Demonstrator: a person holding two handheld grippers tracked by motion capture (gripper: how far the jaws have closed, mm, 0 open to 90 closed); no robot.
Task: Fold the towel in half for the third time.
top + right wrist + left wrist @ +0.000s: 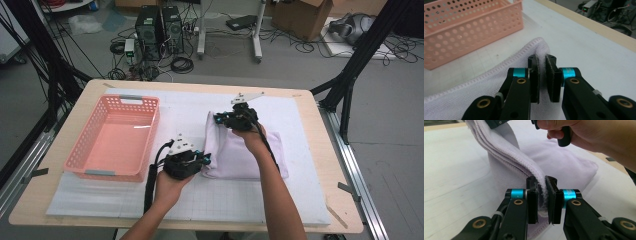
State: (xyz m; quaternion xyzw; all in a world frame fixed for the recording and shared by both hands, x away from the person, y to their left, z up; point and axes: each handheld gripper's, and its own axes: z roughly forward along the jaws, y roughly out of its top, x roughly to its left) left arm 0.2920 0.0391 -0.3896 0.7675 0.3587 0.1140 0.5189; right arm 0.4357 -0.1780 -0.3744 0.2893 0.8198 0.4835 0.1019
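Observation:
A folded lavender towel [245,155] lies in the middle of the white mat, and its left edge is raised off the surface. My left gripper [205,159] is shut on the near-left corner of the towel [564,162], with the hemmed edge pinched between the jaws of the left gripper [541,195]. At the far-left corner my right gripper [218,119] is shut on the towel [461,97]. The right gripper [541,72] holds the rounded corner. The other hand [594,135] shows at the top of the left gripper view.
A pink perforated basket [117,140] stands with nothing in it at the left of the mat, close beside the towel; its wall [474,32] shows in the right gripper view. The white mat [200,200] extends toward the front. The wooden table edge [599,27] lies beyond.

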